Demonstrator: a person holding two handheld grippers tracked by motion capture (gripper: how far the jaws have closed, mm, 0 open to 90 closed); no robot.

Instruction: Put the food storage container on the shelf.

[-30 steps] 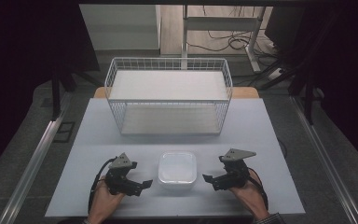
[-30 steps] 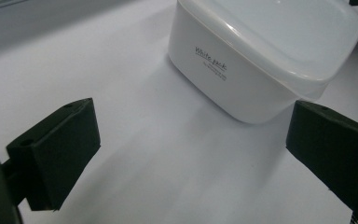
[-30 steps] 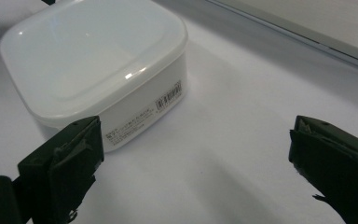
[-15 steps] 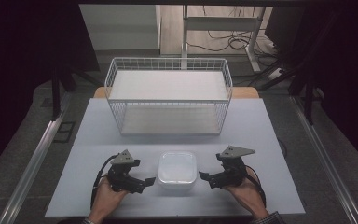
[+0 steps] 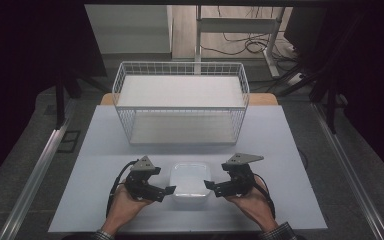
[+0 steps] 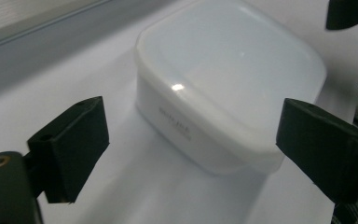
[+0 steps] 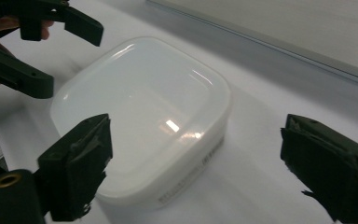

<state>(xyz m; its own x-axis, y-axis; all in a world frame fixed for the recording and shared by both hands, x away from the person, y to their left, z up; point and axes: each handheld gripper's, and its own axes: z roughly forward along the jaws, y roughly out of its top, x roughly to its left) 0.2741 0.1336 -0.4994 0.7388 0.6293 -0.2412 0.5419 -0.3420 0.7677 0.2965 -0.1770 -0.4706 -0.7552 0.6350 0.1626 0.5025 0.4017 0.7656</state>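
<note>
From the high view, your left hand-held gripper [image 5: 166, 190] and your right hand-held gripper [image 5: 208, 185] sit on either side of the white lidded container [image 5: 190, 181], which rests on the desk [image 5: 290, 150] near its front edge. Both point inward at the container, just beside its side walls. A white wire basket [image 5: 181, 102] stands farther back, well apart from it.

In the left gripper view, your jaws stand wide apart with the container [image 6: 228, 79] between and just ahead of them; they are not touching it. The lid is on.

In the right gripper view, your jaws are likewise spread open, the container [image 7: 144, 116] lying ahead toward the left jaw, and your left hand-held gripper [image 7: 51, 51] shows beyond it, also open.
</note>
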